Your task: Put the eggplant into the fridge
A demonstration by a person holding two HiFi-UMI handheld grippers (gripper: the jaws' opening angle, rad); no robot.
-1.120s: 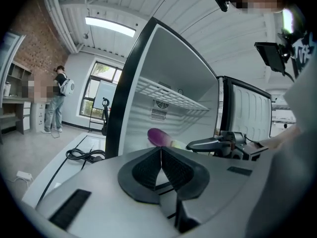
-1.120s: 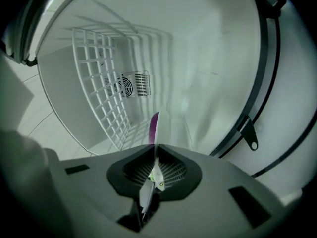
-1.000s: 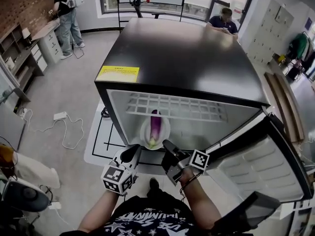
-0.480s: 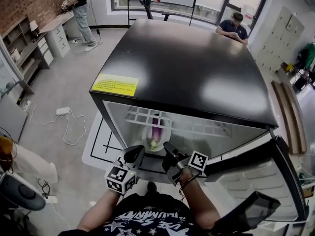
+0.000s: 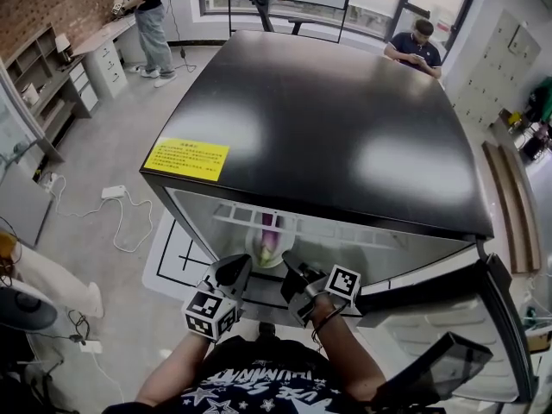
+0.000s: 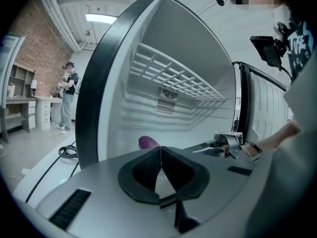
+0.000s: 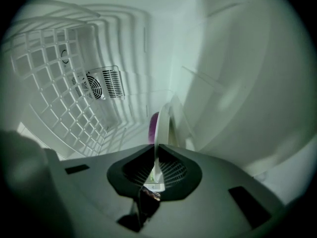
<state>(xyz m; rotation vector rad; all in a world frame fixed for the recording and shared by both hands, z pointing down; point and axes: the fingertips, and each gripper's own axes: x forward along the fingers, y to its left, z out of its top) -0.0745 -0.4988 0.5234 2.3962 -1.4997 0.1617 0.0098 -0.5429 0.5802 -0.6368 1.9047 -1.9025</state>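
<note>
The purple eggplant lies on a white plate inside the open fridge, on its floor below the wire shelf. My right gripper reaches into the opening and is shut on the plate's near rim. In the right gripper view the plate runs edge-on into the right gripper, with the eggplant behind it. My left gripper hovers just left of the plate, shut and holding nothing. In the left gripper view the eggplant peeks over the left gripper.
The fridge door stands open at the right. A power strip with cable lies on the floor at the left. One person stands by a desk far left. Another sits behind the fridge.
The head view has shifted, so the fridge top now hides more of the interior and eggplant. Both grippers stay at the fridge opening, the right one still on the plate.
</note>
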